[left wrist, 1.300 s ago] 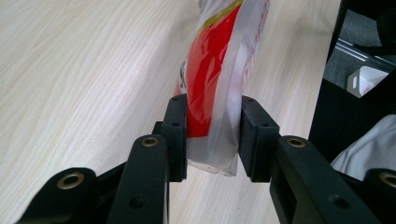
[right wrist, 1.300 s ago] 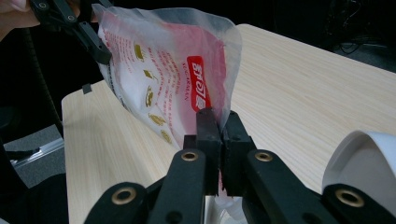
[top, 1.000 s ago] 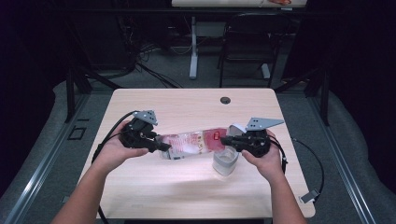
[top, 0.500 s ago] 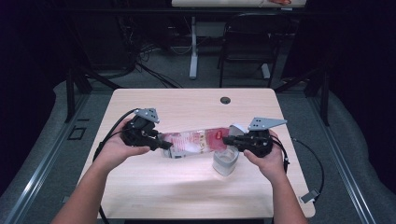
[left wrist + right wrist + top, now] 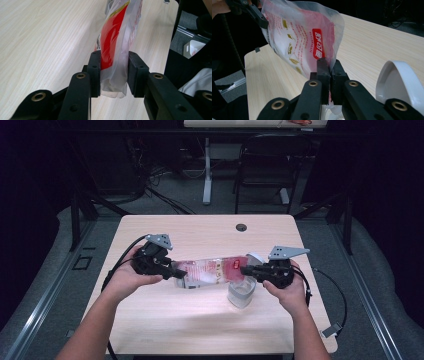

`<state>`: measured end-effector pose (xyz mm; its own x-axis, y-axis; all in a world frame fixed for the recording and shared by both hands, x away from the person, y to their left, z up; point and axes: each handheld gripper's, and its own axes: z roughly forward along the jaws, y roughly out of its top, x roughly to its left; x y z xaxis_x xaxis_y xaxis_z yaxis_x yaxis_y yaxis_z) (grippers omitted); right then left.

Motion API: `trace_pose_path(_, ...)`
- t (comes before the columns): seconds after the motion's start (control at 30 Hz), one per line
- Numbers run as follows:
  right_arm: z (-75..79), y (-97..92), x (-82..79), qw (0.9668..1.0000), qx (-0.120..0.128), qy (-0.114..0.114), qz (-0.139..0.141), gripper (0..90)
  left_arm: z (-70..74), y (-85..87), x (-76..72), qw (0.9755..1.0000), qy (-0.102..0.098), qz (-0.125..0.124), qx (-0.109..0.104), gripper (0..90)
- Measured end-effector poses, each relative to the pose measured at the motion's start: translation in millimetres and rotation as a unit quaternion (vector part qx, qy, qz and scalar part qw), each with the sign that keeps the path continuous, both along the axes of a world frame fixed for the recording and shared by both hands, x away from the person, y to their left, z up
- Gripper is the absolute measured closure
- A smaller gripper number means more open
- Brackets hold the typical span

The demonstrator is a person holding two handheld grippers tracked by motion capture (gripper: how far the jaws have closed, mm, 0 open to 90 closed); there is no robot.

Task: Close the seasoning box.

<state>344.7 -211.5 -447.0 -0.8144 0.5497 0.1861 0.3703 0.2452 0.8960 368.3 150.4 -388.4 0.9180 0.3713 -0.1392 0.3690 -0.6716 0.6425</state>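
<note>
Both grippers clamp pouch (image 5: 210,270): left gripper (image 5: 167,270) at nine o'clock, right gripper (image 5: 247,270) at three; pouring into container (image 5: 241,293) not begun.

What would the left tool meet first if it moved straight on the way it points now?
Probably the right tool. The left tool is shut on one end of the plastic bag, pointing along it; the right tool pinches the far end. Depth is uncertain.

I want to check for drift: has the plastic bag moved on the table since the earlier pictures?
No. The plastic bag stays stretched at the same distance below the table's round hole, beside the container.
</note>
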Motion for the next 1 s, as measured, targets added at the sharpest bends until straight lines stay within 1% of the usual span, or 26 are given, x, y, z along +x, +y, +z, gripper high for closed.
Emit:
trace_pose_path(0.17, -0.5, -0.5, 0.0, 1.0000, 0.001, 0.000, -0.001, 88.4, 1.4, -0.7, 0.7, 1.0000, 0.000, -0.002, 0.002, 67.8)
trace_pose_path(0.2, -0.6, -0.7, 0.1, 1.0000, 0.002, 0.001, 0.000, 88.3, 2.7, -1.4, -0.2, 0.9999, -0.008, 0.005, 0.014, 67.7)
trace_pose_path(0.23, -0.8, -1.0, 0.2, 1.0000, 0.001, 0.001, 0.000, 88.3, 1.8, -1.5, 0.3, 1.0000, -0.001, 0.001, 0.003, 67.7)
trace_pose_path(0.4, -1.4, -1.6, 0.3, 1.0000, -0.001, 0.001, 0.000, 88.3, 3.4, -2.6, 0.6, 1.0000, -0.001, -0.001, 0.002, 67.7)
trace_pose_path(0.47, -1.5, -1.9, 0.3, 1.0000, -0.003, 0.001, -0.001, 88.3, 4.1, -3.0, 0.8, 1.0000, -0.004, -0.002, 0.002, 67.7)
trace_pose_path(0.5, -1.7, -1.9, 0.3, 1.0000, -0.004, 0.002, -0.002, 88.2, 5.7, -3.5, 0.0, 0.9998, -0.011, 0.005, 0.014, 67.7)
trace_pose_path(0.53, -1.9, -1.9, 0.3, 1.0000, -0.004, 0.002, -0.002, 88.2, 6.0, -3.5, 0.1, 0.9999, -0.010, 0.004, 0.013, 67.7)
trace_pose_path(0.57, -2.0, -1.9, 0.3, 1.0000, -0.006, 0.002, -0.003, 88.2, 5.2, -3.5, 0.9, 1.0000, -0.003, -0.002, 0.002, 67.7)
trace_pose_path(0.8, -2.1, -2.5, 0.2, 0.9999, -0.011, 0.001, -0.004, 88.3, 7.2, -5.0, 0.8, 1.0000, -0.006, -0.003, 0.003, 67.8)
trace_pose_path(1.0, -2.9, -2.9, 0.5, 0.9999, -0.010, 0.002, -0.004, 88.3, 8.6, -5.7, 1.5, 1.0000, -0.007, -0.003, 0.004, 67.8)
